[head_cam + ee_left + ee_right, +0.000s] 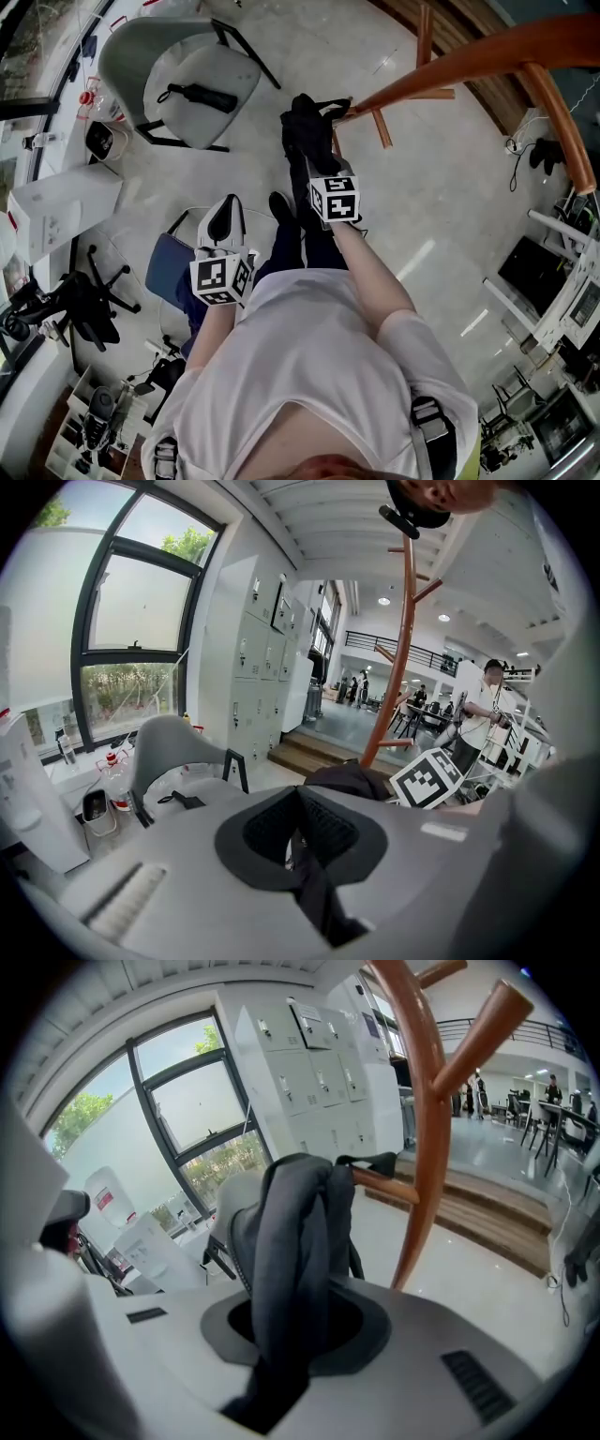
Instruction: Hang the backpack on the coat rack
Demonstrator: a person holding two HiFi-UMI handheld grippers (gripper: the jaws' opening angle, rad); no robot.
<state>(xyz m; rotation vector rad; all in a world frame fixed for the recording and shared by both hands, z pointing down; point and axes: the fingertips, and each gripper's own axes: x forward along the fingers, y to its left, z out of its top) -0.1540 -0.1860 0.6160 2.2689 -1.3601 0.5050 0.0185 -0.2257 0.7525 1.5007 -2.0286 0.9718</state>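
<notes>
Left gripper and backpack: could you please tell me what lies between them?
Only bare floor lies between the left gripper and the backpack, as the head view shows; the person's shoe sits just beside that stretch.

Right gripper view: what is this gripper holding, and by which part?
The backpack, by a grey strap-like band clamped in the right gripper.

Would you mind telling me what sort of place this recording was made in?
Likely an open-plan office or lab workspace: white lockers along the wall, a black swivel chair, and people standing further back.
</notes>
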